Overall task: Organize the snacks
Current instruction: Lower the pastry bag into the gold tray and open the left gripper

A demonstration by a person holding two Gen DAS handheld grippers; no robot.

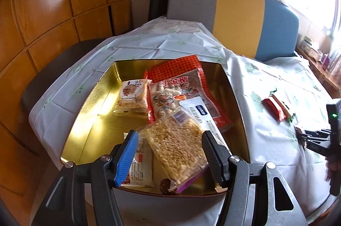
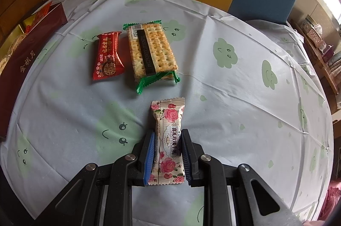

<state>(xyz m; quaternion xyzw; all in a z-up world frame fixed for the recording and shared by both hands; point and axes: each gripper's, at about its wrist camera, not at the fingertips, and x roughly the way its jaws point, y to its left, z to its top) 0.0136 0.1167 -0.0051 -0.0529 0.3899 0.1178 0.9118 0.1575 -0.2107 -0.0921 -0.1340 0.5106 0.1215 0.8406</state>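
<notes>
Step in hand: pick-up of one loose snack for transfer to the tin.

- Right gripper (image 2: pixel 166 156): fingers (image 2: pixel 149 156) pressed against both long sides of the rose-print packet (image 2: pixel 168 140); packet gripped, lying lengthwise between them, low over the desk (image 2: pixel 245 102). Whether lifted clear of the cloth: cannot tell.
- Left gripper (image 1: pixel 170 159): fingers (image 1: pixel 125 159) parted wide, nothing held; poised above the near end of the gold tin (image 1: pixel 93 102), over the puffed-rice bar (image 1: pixel 177 153) lying inside.
- Gold tin: on the desk, to the left of the loose snacks; red outer wall visible in the right wrist view. Contents: puffed-rice bar, large red checked bag (image 1: pixel 181 81), small white-and-orange packet (image 1: pixel 133 97), white sachet (image 1: pixel 199 111), further wrappers beneath.
- Still loose on the desk: red wrapped sweet (image 2: pixel 107 55) and cracker pack (image 2: pixel 152 53), just beside each other, beyond the rose-print packet.

Next move, as judged: carry of the rose-print packet leftward, over the tin wall, release onto a free patch. Requires enough lift to clear the rim, and the left gripper out of the way. Thereafter the red sweet and cracker pack.
</notes>
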